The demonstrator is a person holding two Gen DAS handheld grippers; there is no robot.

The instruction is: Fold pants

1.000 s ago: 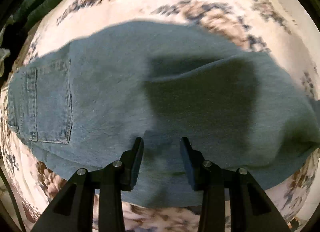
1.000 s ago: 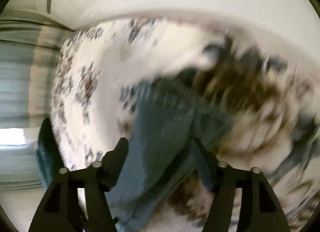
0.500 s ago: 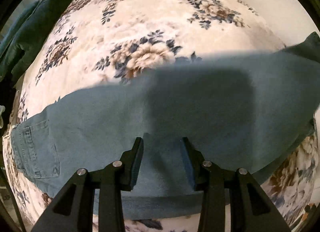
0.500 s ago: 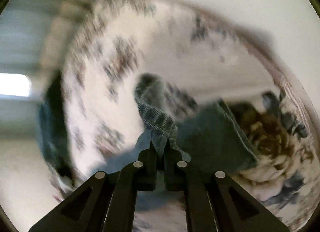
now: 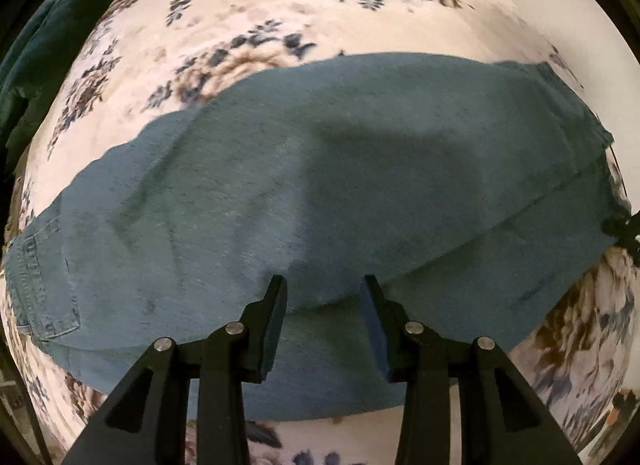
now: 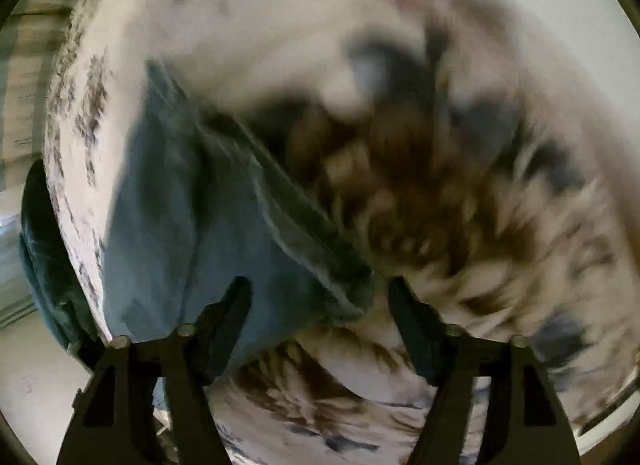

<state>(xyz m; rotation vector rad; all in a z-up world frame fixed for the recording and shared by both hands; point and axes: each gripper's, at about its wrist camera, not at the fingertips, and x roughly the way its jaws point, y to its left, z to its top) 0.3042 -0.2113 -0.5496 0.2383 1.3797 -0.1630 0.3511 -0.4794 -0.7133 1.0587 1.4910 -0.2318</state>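
Right hand-held gripper point(image 6: 320, 293) newly open again, pants point(image 6: 192, 225) released on floral bedspread point(image 6: 480, 225).

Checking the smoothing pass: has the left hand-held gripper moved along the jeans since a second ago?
Yes: the left hand-held gripper slid right along the jeans, away from the back pocket.

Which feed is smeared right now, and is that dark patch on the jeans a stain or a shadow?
Right wrist view: heavy motion blur; floral bedspread and jeans hem smear. Left wrist view: mostly sharp; the dark patch on the jeans looks like a soft-edged shadow ahead of the left gripper, likely its own. Fisheye bulges both.
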